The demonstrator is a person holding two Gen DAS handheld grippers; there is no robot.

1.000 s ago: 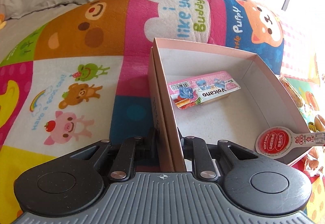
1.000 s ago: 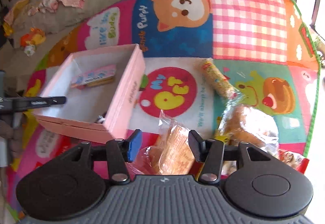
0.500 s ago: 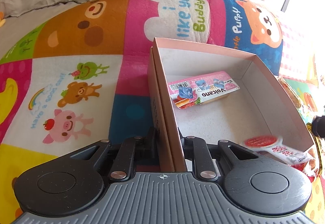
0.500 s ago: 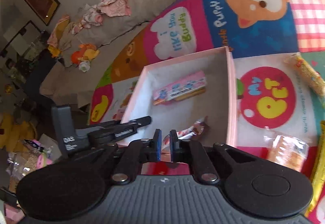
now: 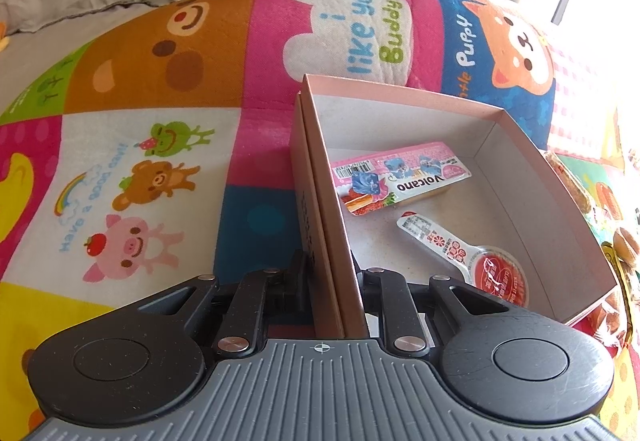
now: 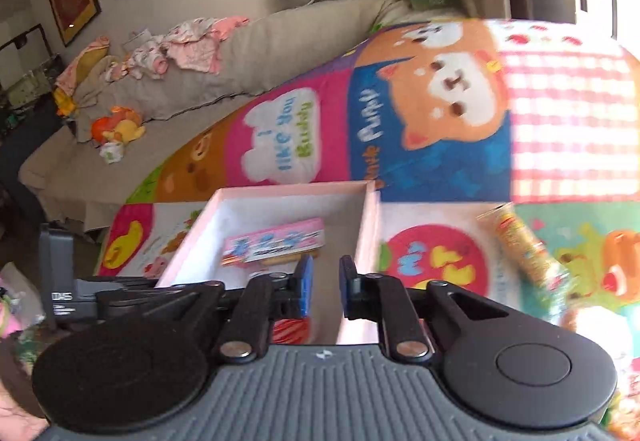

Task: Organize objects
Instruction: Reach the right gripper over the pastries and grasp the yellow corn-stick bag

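A pink cardboard box (image 5: 516, 145) lies open on a colourful play mat (image 5: 160, 89). My left gripper (image 5: 330, 277) is shut on the box's near left wall. Inside the box lie a pink Volcano snack pack (image 5: 404, 179) and a spoon-shaped red-lidded jelly packet (image 5: 472, 257). In the right wrist view, my right gripper (image 6: 325, 287) hovers over the box (image 6: 280, 197), jaws slightly apart and empty. The pink pack (image 6: 276, 245) lies beyond the gripper and the red packet (image 6: 290, 331) lies below it.
A long yellow snack stick (image 6: 520, 245) lies on the mat right of the box. More wrapped snacks (image 5: 624, 245) sit at the mat's right edge. A beige sofa with clothes (image 6: 192, 49) stands behind. The left gripper's body (image 6: 64, 297) shows at the left of the right wrist view.
The right gripper carried the red jelly packet over the box, let it go inside and opened slightly. The packet now lies on the box floor. The left gripper kept hold of the wall.
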